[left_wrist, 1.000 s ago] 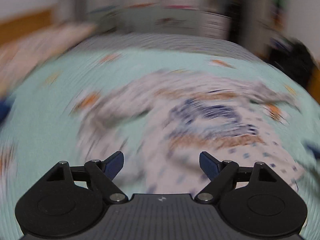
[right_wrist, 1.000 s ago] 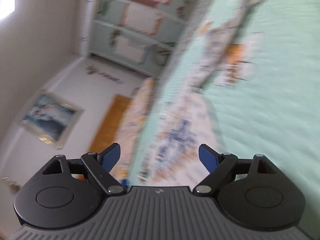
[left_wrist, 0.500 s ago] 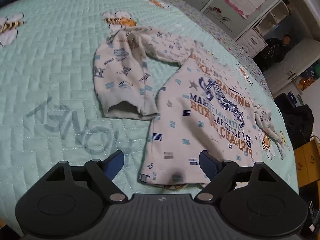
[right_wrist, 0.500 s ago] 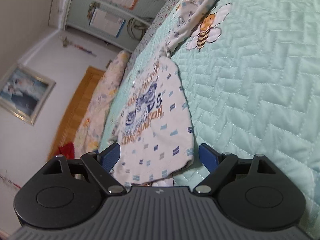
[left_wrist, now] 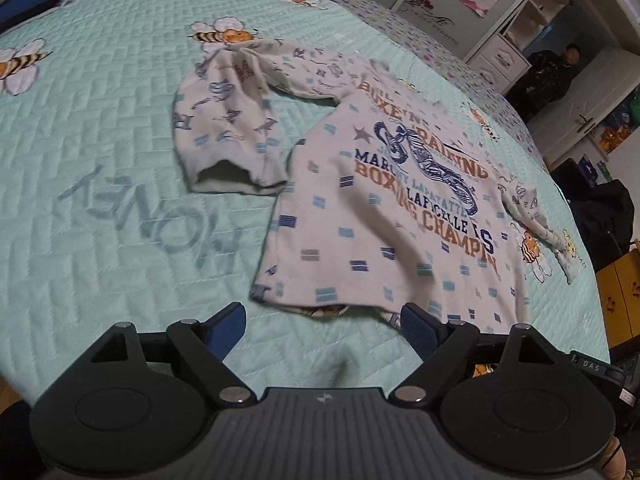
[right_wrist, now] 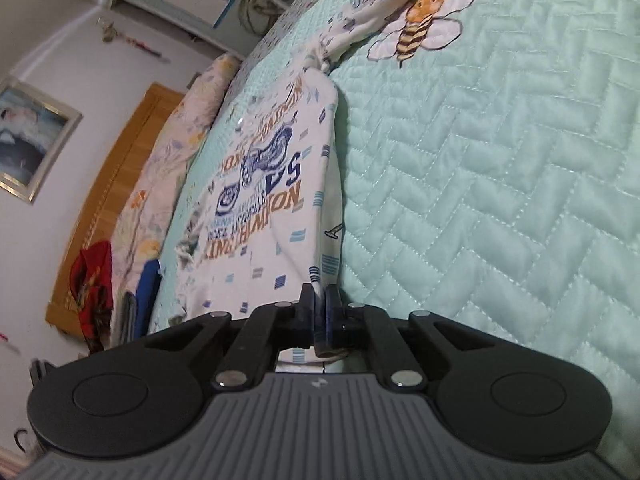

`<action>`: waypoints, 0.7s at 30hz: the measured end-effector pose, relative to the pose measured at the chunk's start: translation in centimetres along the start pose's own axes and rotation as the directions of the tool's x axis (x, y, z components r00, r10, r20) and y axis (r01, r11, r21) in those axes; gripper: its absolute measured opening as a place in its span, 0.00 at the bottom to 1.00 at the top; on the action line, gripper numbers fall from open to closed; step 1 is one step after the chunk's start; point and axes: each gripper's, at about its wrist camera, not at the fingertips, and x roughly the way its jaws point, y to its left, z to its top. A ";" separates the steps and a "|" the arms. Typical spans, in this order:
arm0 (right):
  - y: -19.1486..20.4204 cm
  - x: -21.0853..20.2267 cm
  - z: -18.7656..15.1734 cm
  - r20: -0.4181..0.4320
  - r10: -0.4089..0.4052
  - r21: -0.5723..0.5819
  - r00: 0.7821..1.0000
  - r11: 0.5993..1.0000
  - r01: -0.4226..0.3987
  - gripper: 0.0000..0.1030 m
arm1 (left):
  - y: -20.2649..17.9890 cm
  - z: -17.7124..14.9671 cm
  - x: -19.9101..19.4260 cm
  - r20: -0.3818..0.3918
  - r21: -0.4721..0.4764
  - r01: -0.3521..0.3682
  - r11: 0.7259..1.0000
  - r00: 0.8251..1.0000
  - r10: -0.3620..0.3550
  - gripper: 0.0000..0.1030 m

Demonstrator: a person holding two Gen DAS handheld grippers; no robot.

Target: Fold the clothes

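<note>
Right claw (right_wrist: pixel 320 312) pinching sweatshirt (left_wrist: pixel 392 208) hem, left claw (left_wrist: pixel 323 326) spread wide, collar pointing away

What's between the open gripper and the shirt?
Only bare green quilt, in the left wrist view. The left gripper sits just short of the shirt hem.

Left claw (left_wrist: pixel 323 330) spread wide; right claw (right_wrist: pixel 320 314) clamped closed.

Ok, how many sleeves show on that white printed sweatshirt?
2 on the white printed sweatshirt: one sleeve doubled back at image left, the other stretched out at image right.
</note>
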 end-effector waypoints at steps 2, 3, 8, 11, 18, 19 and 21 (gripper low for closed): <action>0.5 -0.7 -0.3 0.012 -0.015 -0.008 1.000 1.000 0.015 0.05 | 0.3 -0.2 -0.8 0.005 -0.006 -0.005 1.000 1.000 0.005 0.85; 1.0 -1.2 -0.6 0.011 -0.034 -0.030 0.999 0.999 0.035 0.05 | 0.4 -0.3 -1.2 0.007 -0.006 -0.006 1.000 1.000 0.006 0.85; 2.8 -5.4 -1.9 0.024 -0.097 -0.093 0.995 0.991 0.099 0.04 | 0.9 -1.2 -3.0 0.018 0.010 -0.023 1.000 1.000 0.023 0.87; 2.9 -8.0 -3.6 0.005 -0.116 -0.091 0.993 0.989 0.116 0.04 | 1.2 -1.8 -3.6 0.009 0.020 -0.023 1.000 1.000 0.023 0.87; 0.2 -12.1 -7.3 0.005 -0.167 -0.004 0.986 0.986 0.167 0.04 | 1.0 -3.5 -3.5 -0.041 0.081 -0.015 0.997 0.999 0.019 0.89; -0.1 -12.0 -7.6 0.002 -0.179 -0.002 0.984 0.984 0.179 0.05 | 0.9 -3.6 -3.4 -0.044 0.082 -0.010 0.997 0.999 0.014 0.89; -0.6 -11.7 -8.0 0.007 -0.193 0.011 0.981 0.981 0.193 0.05 | 0.9 -3.7 -3.3 -0.036 0.082 0.003 0.997 0.999 0.000 0.89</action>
